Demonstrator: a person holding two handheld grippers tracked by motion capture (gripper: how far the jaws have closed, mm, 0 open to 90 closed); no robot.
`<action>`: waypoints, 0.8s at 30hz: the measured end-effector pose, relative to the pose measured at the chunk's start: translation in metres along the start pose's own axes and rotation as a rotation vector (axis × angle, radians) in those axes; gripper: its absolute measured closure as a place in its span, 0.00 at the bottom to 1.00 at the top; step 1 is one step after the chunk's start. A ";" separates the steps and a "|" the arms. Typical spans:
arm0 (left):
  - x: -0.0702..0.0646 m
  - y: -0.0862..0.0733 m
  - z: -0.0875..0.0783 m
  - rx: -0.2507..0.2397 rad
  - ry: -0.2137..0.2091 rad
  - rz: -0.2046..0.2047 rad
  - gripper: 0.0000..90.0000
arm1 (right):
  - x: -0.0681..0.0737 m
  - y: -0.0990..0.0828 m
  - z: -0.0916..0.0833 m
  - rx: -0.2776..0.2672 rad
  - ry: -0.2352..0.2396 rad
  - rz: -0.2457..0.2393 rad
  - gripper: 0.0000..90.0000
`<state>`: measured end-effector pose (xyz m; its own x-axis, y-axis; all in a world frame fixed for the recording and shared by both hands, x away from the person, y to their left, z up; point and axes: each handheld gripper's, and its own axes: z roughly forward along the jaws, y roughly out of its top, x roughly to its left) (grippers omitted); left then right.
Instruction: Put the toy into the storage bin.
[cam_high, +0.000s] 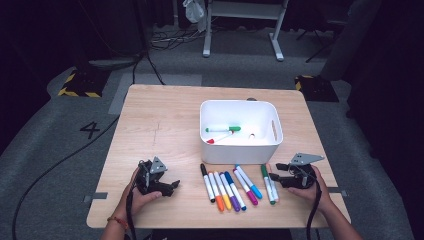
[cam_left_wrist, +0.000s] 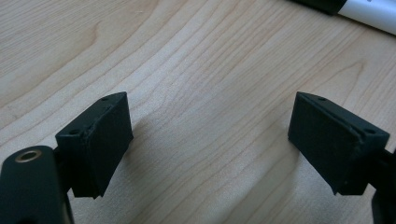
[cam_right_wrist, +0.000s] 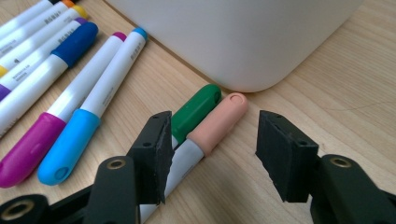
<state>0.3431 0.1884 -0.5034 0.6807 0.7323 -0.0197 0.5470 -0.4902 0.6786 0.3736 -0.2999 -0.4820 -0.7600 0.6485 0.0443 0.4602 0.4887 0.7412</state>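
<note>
The right hand-held gripper (cam_right_wrist: 212, 154) hangs open at the desk's (cam_high: 165, 125) five o'clock, jaws astride the peach-capped marker (cam_right_wrist: 212, 128), apparently ready to pinch it. The left hand-held gripper (cam_left_wrist: 210, 140) rests open at seven o'clock. Farther, at twelve, the white bin (cam_high: 241, 147) holds two markers.

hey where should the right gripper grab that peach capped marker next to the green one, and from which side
Grip the peach marker on its white barrel just behind the cap, coming straight down from above with the right gripper. It lies flat and touches the green marker along one side, so one jaw probably has to wedge into that seam while the other takes the free side. The white bin blocks an end-on approach.
</note>
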 end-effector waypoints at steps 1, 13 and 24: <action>0.000 0.000 0.000 0.000 -0.001 0.000 0.15 | 0.000 0.000 0.000 0.000 0.000 0.000 0.52; 0.000 0.000 0.000 0.000 0.000 0.000 0.15 | -0.011 -0.009 0.005 0.051 -0.042 0.028 0.58; 0.000 0.000 0.000 0.000 0.000 0.000 0.15 | -0.030 -0.018 -0.005 0.041 -0.140 0.056 0.83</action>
<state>0.3431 0.1883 -0.5035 0.6806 0.7324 -0.0197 0.5469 -0.4900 0.6788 0.3857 -0.3306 -0.4937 -0.6623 0.7491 -0.0109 0.5208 0.4708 0.7121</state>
